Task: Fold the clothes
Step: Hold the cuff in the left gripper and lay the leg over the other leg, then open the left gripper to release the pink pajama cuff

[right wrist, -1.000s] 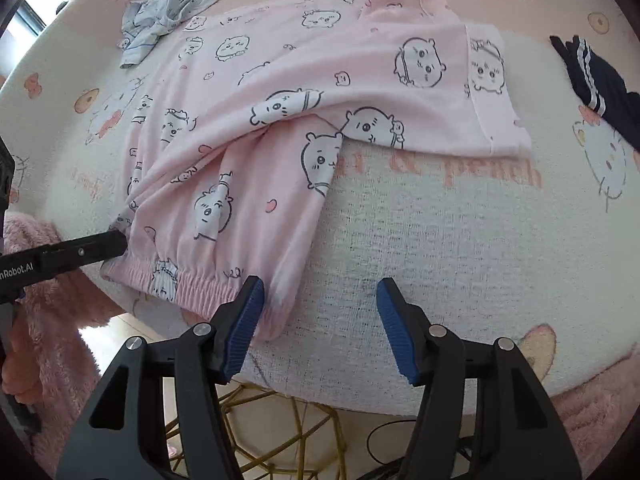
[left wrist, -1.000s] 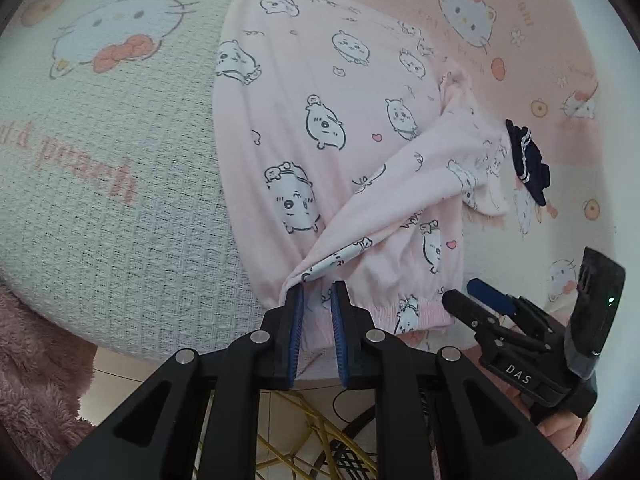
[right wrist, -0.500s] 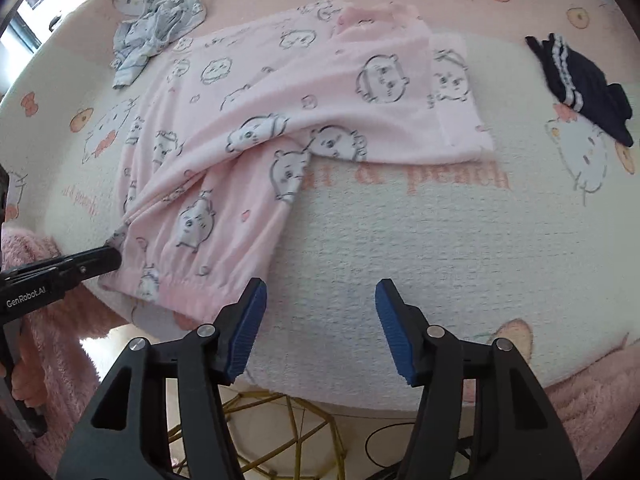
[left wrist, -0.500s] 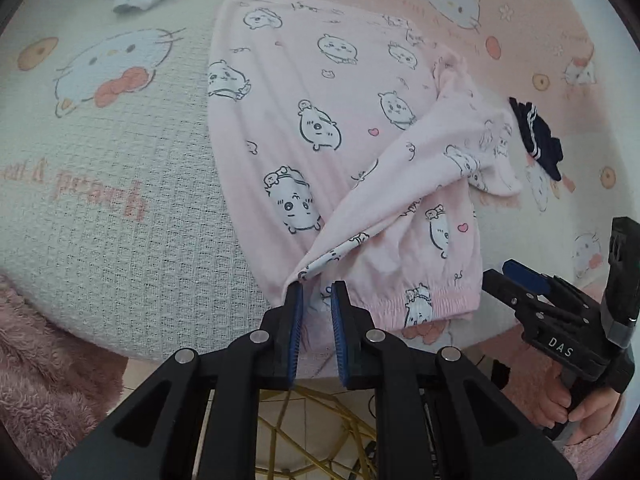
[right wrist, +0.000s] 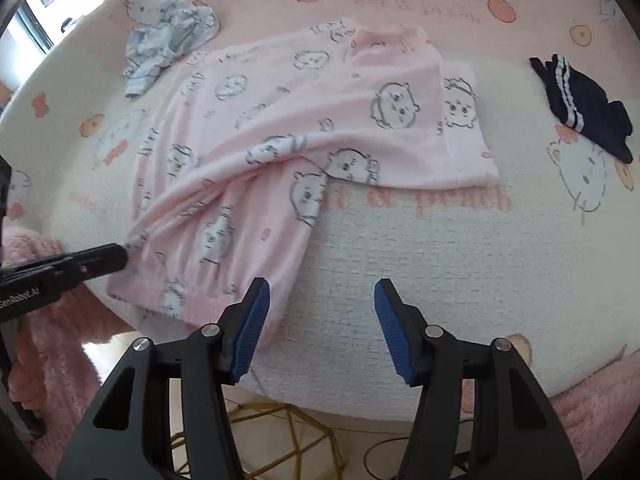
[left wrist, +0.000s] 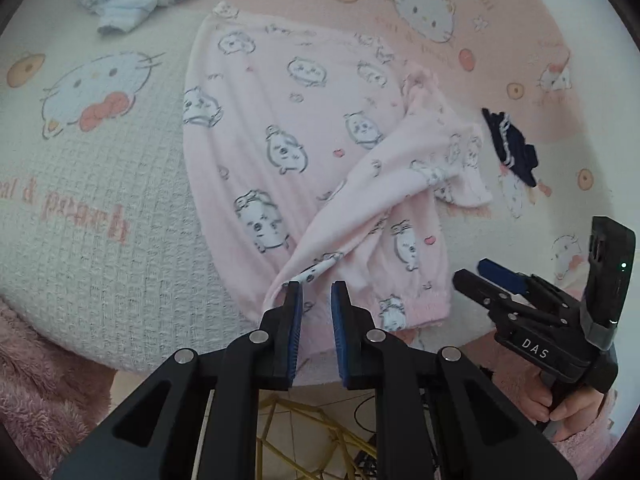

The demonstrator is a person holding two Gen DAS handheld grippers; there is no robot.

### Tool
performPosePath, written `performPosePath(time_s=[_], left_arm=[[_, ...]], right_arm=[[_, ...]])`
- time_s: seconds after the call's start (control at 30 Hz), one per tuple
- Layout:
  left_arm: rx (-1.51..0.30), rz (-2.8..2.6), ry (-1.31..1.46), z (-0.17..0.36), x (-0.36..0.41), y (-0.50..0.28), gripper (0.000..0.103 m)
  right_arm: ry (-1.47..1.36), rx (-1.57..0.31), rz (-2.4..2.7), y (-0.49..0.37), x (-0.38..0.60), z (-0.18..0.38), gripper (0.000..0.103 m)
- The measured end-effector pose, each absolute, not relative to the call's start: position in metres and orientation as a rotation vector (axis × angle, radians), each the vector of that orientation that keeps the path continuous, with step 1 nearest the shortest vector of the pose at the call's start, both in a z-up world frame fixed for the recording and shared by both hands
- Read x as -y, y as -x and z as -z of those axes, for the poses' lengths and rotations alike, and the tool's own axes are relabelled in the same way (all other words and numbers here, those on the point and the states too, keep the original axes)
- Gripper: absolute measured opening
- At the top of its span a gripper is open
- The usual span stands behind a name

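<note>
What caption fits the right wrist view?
Open right gripper hovers beside pink pajamas while the left gripper pinches their edge.

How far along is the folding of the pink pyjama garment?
Early. Done: nothing neatly folded. In hand: the left tongs pinch the pink cartoon-print fleece garment, lifting a fold; the right tongs hover open. Left: finishing it, plus the crumpled pale-blue garment and navy white-striped piece.

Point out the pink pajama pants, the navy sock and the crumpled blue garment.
pink pajama pants [right wrist: 280, 120]: right wrist view, upper leg.
navy sock [right wrist: 588, 112]: right wrist view, its middle.
crumpled blue garment [right wrist: 168, 40]: right wrist view, its middle.
</note>
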State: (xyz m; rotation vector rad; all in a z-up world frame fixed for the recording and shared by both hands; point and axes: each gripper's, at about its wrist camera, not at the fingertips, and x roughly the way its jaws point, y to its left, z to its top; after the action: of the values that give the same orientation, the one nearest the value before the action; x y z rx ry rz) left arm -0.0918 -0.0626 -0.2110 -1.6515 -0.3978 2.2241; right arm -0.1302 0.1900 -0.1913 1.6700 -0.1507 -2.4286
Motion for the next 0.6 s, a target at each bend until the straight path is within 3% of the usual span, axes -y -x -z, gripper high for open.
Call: performPosePath(time_s=[0.03, 0.13, 0.27, 0.4, 0.53, 0.6], left_arm=[[0.37, -2.22, 1.671, 0.214, 0.06, 0.092, 0.016], [0.297, -2.21, 1.757, 0.227, 0.052, 0.092, 0.017], [0.388, -2.212, 1.793, 0.23, 0.065, 0.092, 0.017], [0.324, -2.227, 1.731, 0.219, 0.056, 0.087, 0.02], [0.164, -2.22, 1.653, 0.203, 0.029, 0.079, 0.025], [0.15, -2.202, 1.564, 0.189, 0.015, 0.082, 0.031]], right_arm=[[-1.642, 0.169, 2.425, 0.13, -0.189, 0.188, 0.056], [-1.773, -0.053, 2.403, 0.132, -0.17, 0.206, 0.055], [-1.778, 0.085, 2.459, 0.134, -0.193, 0.199, 0.056], [-1.699, 0.178, 2.463, 0.134, -0.197, 0.185, 0.056], [-1.768, 0.111, 2.507, 0.134, -0.203, 0.188, 0.052], [-1.775, 0.313, 2.552, 0.143, -0.234, 0.18, 0.052]])
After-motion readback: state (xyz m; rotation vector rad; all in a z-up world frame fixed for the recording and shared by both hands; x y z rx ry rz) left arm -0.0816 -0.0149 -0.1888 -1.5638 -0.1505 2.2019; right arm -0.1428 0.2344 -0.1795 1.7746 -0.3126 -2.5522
